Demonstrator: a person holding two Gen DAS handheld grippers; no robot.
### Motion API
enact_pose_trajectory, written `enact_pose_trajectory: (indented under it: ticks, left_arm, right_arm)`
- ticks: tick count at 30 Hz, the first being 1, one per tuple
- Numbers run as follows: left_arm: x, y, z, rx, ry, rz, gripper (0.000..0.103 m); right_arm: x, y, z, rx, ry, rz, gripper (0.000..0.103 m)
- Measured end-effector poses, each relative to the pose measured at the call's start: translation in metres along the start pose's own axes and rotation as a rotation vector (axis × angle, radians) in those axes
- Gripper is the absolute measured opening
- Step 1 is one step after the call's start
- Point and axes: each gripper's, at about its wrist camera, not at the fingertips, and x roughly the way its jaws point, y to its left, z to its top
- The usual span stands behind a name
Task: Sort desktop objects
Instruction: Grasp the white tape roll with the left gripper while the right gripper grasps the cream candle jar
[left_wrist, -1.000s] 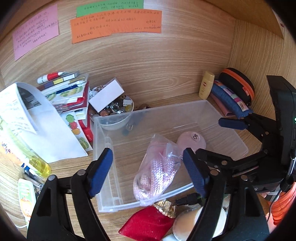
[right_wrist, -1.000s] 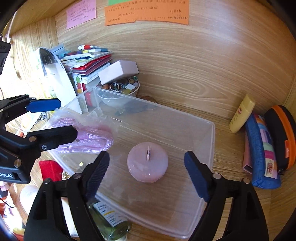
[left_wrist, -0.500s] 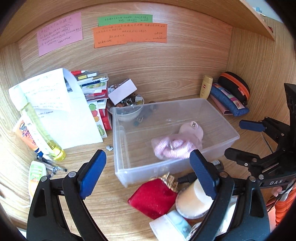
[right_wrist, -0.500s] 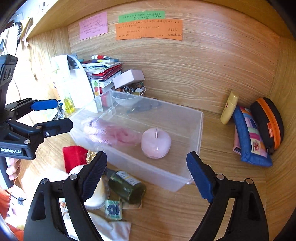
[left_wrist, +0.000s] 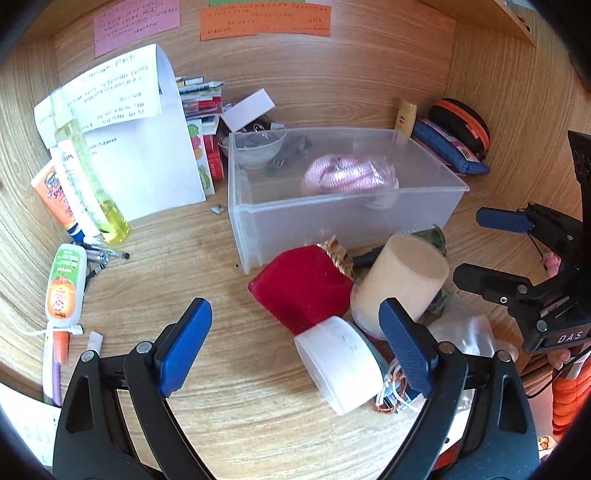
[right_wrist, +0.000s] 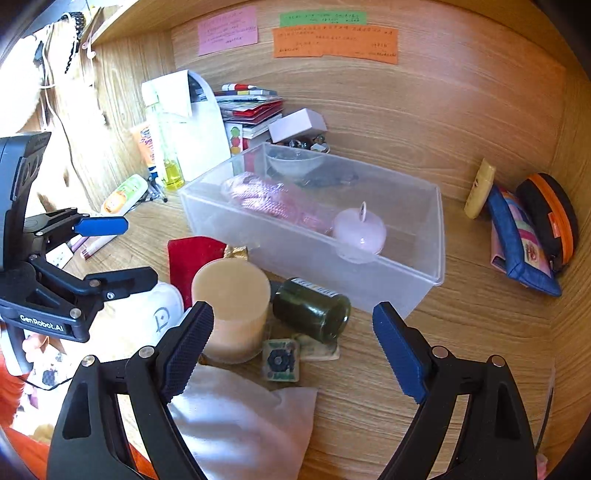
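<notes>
A clear plastic bin (left_wrist: 332, 218) (right_wrist: 369, 280) stands mid-desk. In it lie a bagged pink cord (left_wrist: 343, 173) (right_wrist: 266, 199) and a pink apple-shaped piece (right_wrist: 360, 230). In front of the bin lies a pile: a red pouch (left_wrist: 303, 288) (right_wrist: 188, 254), a cream cylinder (left_wrist: 402, 280) (right_wrist: 232, 306), a white jar (left_wrist: 340, 362) and a dark green bottle (right_wrist: 310, 308) on its side. My left gripper (left_wrist: 295, 332) hovers open over the jar and pouch, gripping nothing. My right gripper (right_wrist: 291, 321) is open above the bottle and cylinder, also empty.
At the left stand a white paper sheet (left_wrist: 144, 147), a yellow bottle (left_wrist: 88, 177), tubes (left_wrist: 66, 284) and pens. Books and a glass bowl (left_wrist: 258, 147) sit behind the bin. A blue pencil case (right_wrist: 521, 243) and an orange-edged case (right_wrist: 554, 218) lie right. A white cloth (right_wrist: 240, 417) is near.
The bagged pink cord, earlier between my left fingers over the bin, now lies inside it. Both grippers have drawn back from the bin toward the desk's front, over the pile.
</notes>
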Motion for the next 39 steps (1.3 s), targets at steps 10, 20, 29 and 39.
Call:
enact_pose_trajectory:
  ticks: [10, 20, 29, 39]
  left_arm:
    - [0.007, -0.008, -0.030, 0.000, 0.014, 0.022, 0.093]
    - [0.019, 0.010, -0.036, -0.065, 0.034, 0.003, 0.072]
    - [0.029, 0.009, -0.032, -0.065, 0.034, -0.027, 0.037]
    - [0.010, 0.020, -0.025, -0.106, -0.026, -0.018, 0.029]
  right_arm:
    - [0.018, 0.032, -0.010, -0.077, 0.020, 0.076, 0.084]
    - [0.048, 0.036, -0.003, -0.056, 0.086, 0.143, 0.068]
    - [0.052, 0.030, 0.004, -0.030, 0.093, 0.169, 0.056]
    - [0.035, 0.031, 0.002, -0.028, 0.035, 0.140, 0.054]
